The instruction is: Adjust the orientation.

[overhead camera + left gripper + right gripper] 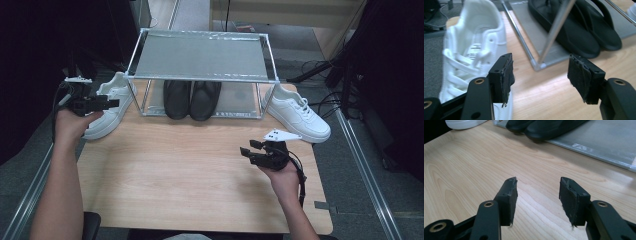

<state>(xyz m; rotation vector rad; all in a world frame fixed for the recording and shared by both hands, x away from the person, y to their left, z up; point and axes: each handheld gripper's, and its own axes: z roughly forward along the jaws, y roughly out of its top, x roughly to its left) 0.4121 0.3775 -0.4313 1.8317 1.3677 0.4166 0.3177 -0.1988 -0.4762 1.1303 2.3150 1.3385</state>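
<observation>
While left tongs (pixel 540 75) gape wide beside white sneaker (pixel 471 50), right tongs (pixel 537 197) wide, empty

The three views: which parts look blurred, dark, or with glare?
High view: both side edges very dark, pale glare on the rack's top shelf. Left gripper view: the white sneaker soft and overexposed, the left tongs sharp. Right gripper view: table evenly lit, black shoes slightly soft.

Left hand-held gripper (pixel 114 103) and right hand-held gripper (pixel 248 148) (both wide-jawed, nothing between), forearms apart.
</observation>
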